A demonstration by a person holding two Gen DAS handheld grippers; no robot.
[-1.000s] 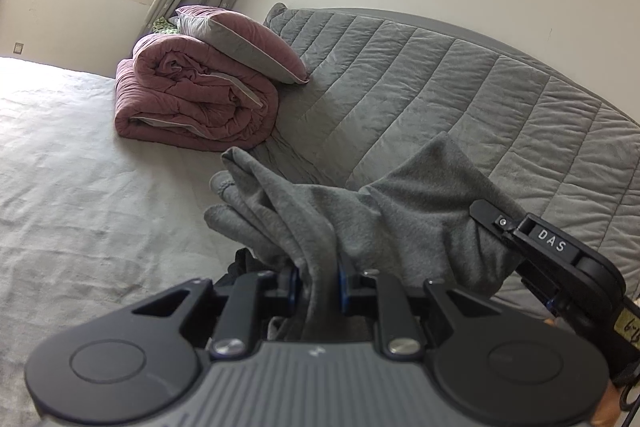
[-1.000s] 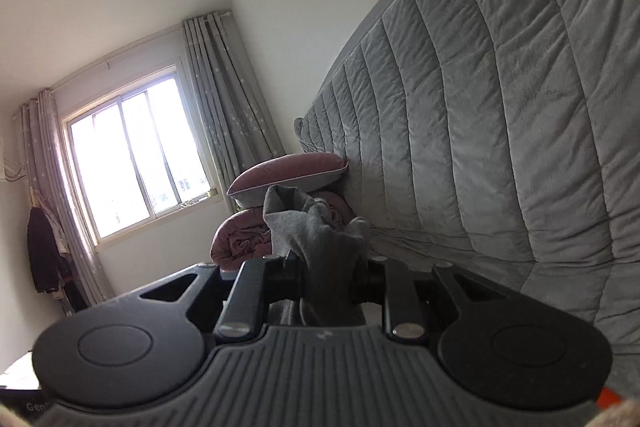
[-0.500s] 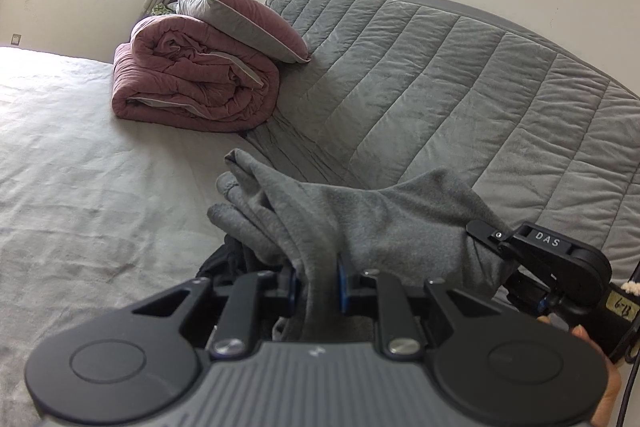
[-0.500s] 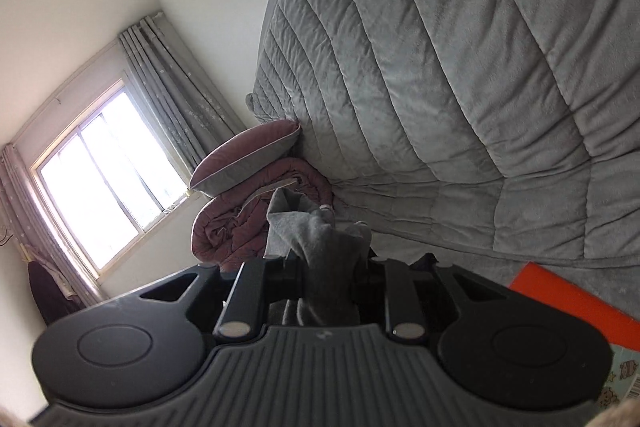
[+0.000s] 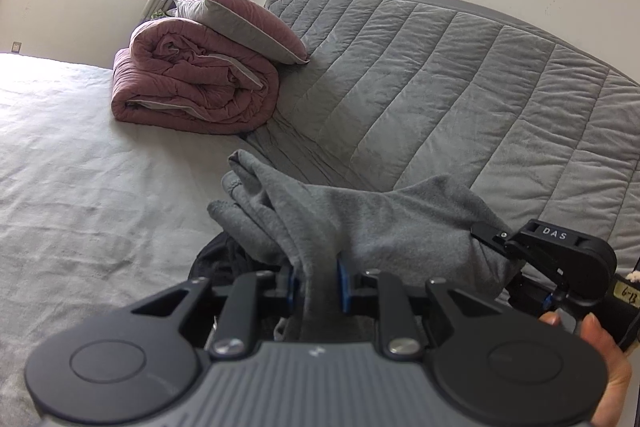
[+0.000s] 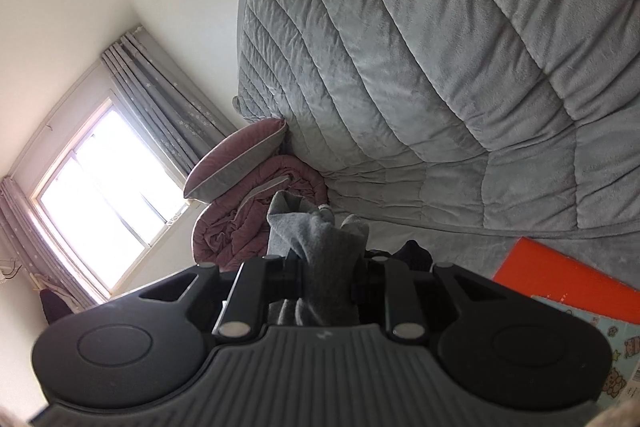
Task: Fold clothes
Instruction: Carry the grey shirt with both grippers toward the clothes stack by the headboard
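2 tongs (image 5: 318, 285) (image 6: 330, 273) clamp 1 grey garment (image 5: 384, 223).

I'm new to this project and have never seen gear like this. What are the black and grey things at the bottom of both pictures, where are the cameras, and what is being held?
No robot here: a person holds a hand tool with two-finger tongs in each hand. Each tool carries a wide-angle camera looking forward along its fingers, so the black and grey body at the bottom of each picture is the tool itself.

The left-hand camera shows the left tongs shut on a grey garment. At the right edge the other tool and the person's right hand appear, the garment stretched between them. The right-hand camera, tilted, shows the right tongs shut on the same garment.

Both hang over a bed with a grey quilted headboard. On it lie a rolled pink duvet with a pillow on top, and something dark under the garment.
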